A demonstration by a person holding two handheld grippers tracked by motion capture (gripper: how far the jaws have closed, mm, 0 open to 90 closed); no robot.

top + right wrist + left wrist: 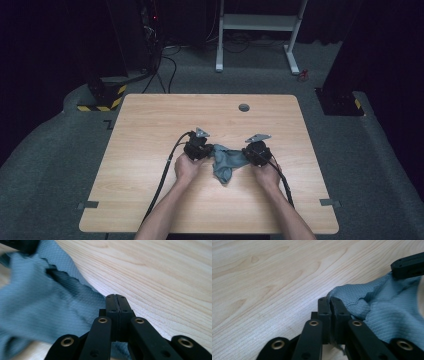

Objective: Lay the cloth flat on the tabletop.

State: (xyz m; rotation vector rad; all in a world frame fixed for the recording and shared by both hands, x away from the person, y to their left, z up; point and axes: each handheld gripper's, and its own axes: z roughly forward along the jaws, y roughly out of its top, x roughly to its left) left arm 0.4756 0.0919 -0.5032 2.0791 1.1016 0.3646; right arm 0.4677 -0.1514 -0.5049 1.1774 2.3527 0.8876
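- Cloth: blue-grey knit fabric, rumpled, lying near the middle of the wooden table, on the near side of the table's round cable hole.
- Left gripper: at the cloth's left edge, jaws pressed together on a scalloped hem.
- Right gripper: at the cloth's right edge, jaws closed; fabric runs under them, so it likely holds the cloth.
- Step in hand, as judged: spreading the cloth. Draw both edges apart evenly, low over the table, keeping each pinch firm so the thin hem does not slip.
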